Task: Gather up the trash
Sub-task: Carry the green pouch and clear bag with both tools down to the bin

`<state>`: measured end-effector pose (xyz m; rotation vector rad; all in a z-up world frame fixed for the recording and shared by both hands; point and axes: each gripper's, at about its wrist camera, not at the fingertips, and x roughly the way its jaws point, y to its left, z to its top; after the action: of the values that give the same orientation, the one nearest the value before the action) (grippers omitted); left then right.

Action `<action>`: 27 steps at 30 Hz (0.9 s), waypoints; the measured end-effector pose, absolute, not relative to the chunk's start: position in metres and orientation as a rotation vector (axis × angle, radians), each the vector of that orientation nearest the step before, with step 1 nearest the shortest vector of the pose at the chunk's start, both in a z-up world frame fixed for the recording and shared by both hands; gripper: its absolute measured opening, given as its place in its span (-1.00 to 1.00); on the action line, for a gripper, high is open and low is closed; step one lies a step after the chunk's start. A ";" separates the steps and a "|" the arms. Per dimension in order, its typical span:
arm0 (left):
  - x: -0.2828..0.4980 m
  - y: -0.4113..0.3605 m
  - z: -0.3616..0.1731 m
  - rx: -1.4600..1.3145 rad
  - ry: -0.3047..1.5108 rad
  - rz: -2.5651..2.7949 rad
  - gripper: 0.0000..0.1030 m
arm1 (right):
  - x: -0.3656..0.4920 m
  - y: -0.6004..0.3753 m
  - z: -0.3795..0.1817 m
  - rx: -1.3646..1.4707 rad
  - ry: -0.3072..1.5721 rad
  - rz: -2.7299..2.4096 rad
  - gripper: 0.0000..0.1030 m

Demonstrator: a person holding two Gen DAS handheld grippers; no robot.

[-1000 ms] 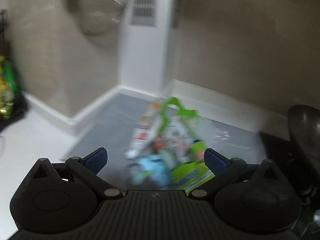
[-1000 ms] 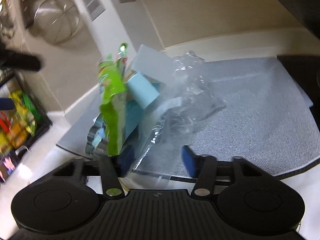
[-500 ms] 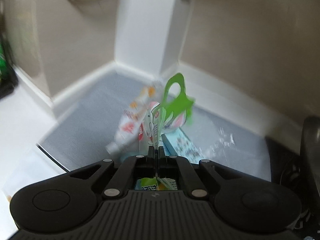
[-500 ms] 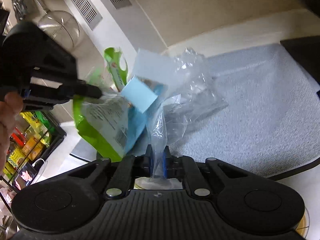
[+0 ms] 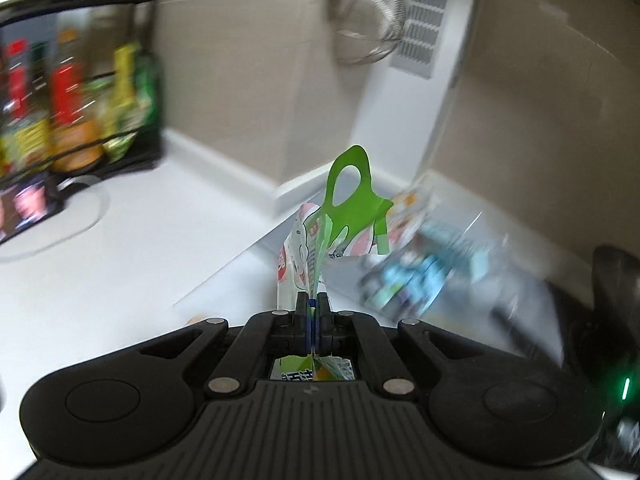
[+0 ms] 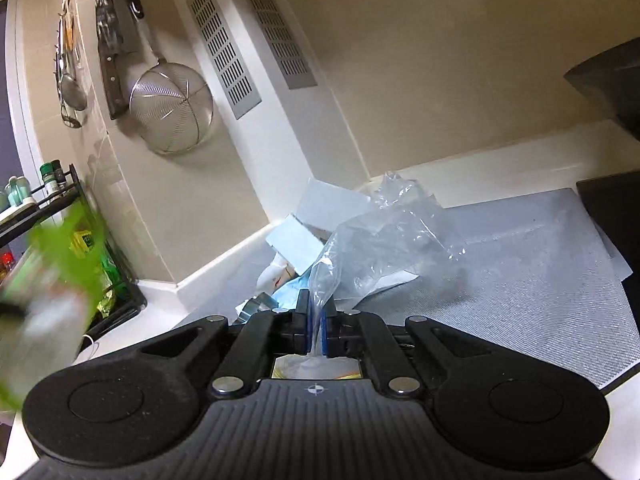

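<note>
Fingers (image 5: 301, 312) of our left gripper (image 5: 313, 307) are pinching the green wrapper (image 5: 349, 216) mid-frame; our right gripper (image 6: 316, 316) is clamping the plastic bag (image 6: 380, 240). We are carrying steadily, gripping firmly.

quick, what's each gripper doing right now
Left gripper: closed on the green wrapper.
Right gripper: closed on the clear plastic bag.

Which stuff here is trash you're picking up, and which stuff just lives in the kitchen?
Trash:
green wrapper, in left hand-held gripper
clear plastic bag, in right hand-held gripper
blue box

Kitchen stuff:
strainer
cleaver
bottle rack
grey mat
</note>
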<state>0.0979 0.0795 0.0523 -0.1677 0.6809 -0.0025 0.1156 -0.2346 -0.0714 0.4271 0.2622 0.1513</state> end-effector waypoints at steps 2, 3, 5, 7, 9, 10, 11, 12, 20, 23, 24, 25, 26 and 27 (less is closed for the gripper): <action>0.066 0.099 0.041 -0.156 0.690 0.020 -0.98 | 0.113 -0.226 -0.068 0.399 0.285 0.112 -0.90; 0.053 0.107 0.034 -0.149 0.693 0.034 -0.98 | 0.108 -0.221 -0.065 0.376 0.289 0.097 -0.90; 0.030 0.122 0.017 -0.144 0.719 0.063 -0.98 | 0.096 -0.211 -0.059 0.304 0.275 0.068 -0.91; 0.015 0.140 0.003 -0.166 0.745 0.081 -0.98 | 0.079 -0.201 -0.050 0.219 0.237 0.026 -0.91; 0.004 0.152 -0.009 -0.195 0.771 0.084 -0.98 | 0.062 -0.196 -0.041 0.170 0.188 0.004 -0.91; -0.005 0.158 -0.014 -0.207 0.771 0.089 -0.98 | 0.053 -0.195 -0.035 0.158 0.169 -0.005 -0.91; -0.014 0.164 -0.019 -0.210 0.766 0.094 -0.98 | 0.046 -0.196 -0.030 0.150 0.154 -0.011 -0.91; -0.020 0.167 -0.021 -0.211 0.761 0.094 -0.98 | 0.038 -0.196 -0.024 0.149 0.139 -0.012 -0.91; -0.052 0.160 -0.025 -0.197 0.719 0.042 -0.98 | -0.034 -0.185 0.004 0.136 0.052 0.070 -0.91; -0.061 0.154 -0.025 -0.191 0.714 0.016 -0.98 | -0.060 -0.178 0.004 0.175 0.056 0.161 -0.91; -0.064 0.152 -0.025 -0.189 0.711 0.009 -0.98 | -0.067 -0.175 0.003 0.182 0.063 0.196 -0.90; -0.067 0.151 -0.025 -0.187 0.710 0.003 -0.98 | -0.074 -0.171 0.003 0.175 0.071 0.222 -0.90; -0.070 0.151 -0.025 -0.188 0.712 0.000 -0.98 | -0.080 -0.167 0.002 0.161 0.081 0.244 -0.90; -0.072 0.151 -0.027 -0.190 0.714 -0.003 -0.98 | -0.085 -0.163 0.000 0.151 0.092 0.265 -0.90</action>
<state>-0.0721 0.1506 -0.0268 -0.1899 0.7140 -0.0032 -0.0853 -0.1631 0.0002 0.1506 0.0921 0.2648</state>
